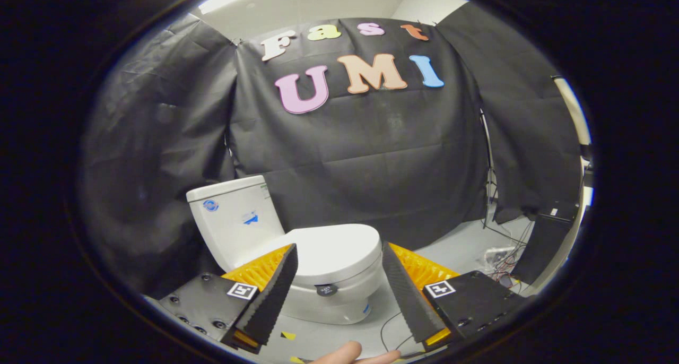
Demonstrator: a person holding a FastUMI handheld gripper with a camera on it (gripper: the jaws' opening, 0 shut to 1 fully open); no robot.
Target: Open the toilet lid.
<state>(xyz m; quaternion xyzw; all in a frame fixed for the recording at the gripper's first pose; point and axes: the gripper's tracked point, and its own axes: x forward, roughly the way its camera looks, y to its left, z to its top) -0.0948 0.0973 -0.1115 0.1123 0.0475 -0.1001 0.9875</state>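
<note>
A: We're in a booth with black cloth [360, 157] on the walls and a pale grey floor [451, 252] below. Where's the toilet?

B: We see the toilet [297, 263] just ahead of us, standing on that floor. Its tank [233, 221] sits at about ten o'clock from the bowl, against the cloth. The lid [334, 250] is down, flat on the seat.

A: And our gripper [337, 287]?

B: Our jaws stand wide apart, with nothing between them touching either finger. One finger [273, 295] lies at eight o'clock from the lid, the other at four o'clock. The front of the bowl shows in the gap between them. We can't tell whether the fingers are level with the lid's edge or short of it.

A: Anything else?

B: A tangle of cables [501, 263] lies on the floor at three o'clock from the toilet, near a dark box [546, 242]. A person's fingertip [345, 352] shows at six o'clock, below the jaws.
</note>
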